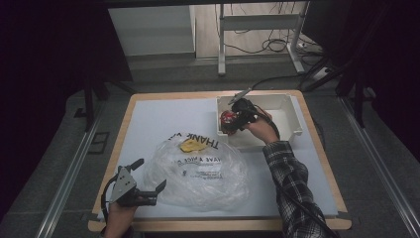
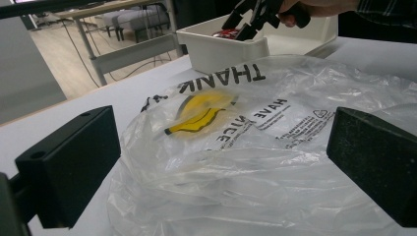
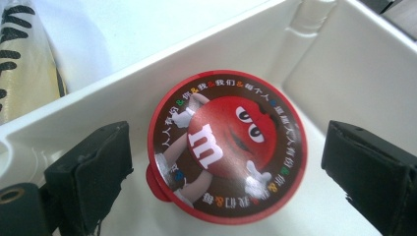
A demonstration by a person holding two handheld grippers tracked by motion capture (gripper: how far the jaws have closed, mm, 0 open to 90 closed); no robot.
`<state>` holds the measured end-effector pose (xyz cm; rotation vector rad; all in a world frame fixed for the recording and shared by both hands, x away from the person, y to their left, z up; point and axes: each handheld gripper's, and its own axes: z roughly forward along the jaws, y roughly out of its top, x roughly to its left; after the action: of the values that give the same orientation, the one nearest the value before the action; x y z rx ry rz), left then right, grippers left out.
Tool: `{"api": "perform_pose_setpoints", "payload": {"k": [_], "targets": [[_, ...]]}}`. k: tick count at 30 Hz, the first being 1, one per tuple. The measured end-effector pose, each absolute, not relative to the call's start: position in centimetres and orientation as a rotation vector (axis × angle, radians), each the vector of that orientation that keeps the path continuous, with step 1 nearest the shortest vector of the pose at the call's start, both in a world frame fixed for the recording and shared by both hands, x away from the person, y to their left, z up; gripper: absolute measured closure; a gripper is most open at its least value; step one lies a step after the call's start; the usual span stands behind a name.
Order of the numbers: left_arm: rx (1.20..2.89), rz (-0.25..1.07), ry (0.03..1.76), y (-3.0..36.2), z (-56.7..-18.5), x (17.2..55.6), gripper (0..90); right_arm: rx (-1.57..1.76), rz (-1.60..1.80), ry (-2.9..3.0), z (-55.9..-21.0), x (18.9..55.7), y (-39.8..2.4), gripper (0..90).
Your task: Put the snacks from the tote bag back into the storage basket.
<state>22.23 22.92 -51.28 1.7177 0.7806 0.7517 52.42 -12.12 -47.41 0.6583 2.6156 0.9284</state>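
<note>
While the right tool (image 1: 233, 120) hangs over the white bin (image 1: 292, 130) at two o'clock on the tabletop (image 1: 153, 119), its jaws stand apart on either side of the candy tub (image 3: 227, 146), not pressing it. Lying in the bin's corner, the tub looks light, stiff and slick-lidded; its round rim is likely the best hold. At seven o'clock the left tool (image 1: 148, 179), jaws apart, faces the soft bag (image 1: 203, 171).
</note>
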Motion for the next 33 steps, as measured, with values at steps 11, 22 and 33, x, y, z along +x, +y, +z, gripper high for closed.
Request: {"api": "perform_pose_setpoints", "payload": {"k": [11, 22, 33], "targets": [[1.719, 0.753, 0.782, 22.9, -51.3, 22.2, 0.0, 0.671, 1.024, 2.583, -47.0, 51.7, -13.2, 5.2], [1.725, 0.751, 0.782, 22.9, -51.3, 22.2, 0.0, 0.659, 1.057, 2.569, -46.9, 51.0, -13.7, 5.2], [1.723, 0.752, 0.783, 22.9, -51.3, 22.2, 0.0, 0.656, 1.092, 2.54, -46.7, 50.2, -14.5, 5.2]]}}
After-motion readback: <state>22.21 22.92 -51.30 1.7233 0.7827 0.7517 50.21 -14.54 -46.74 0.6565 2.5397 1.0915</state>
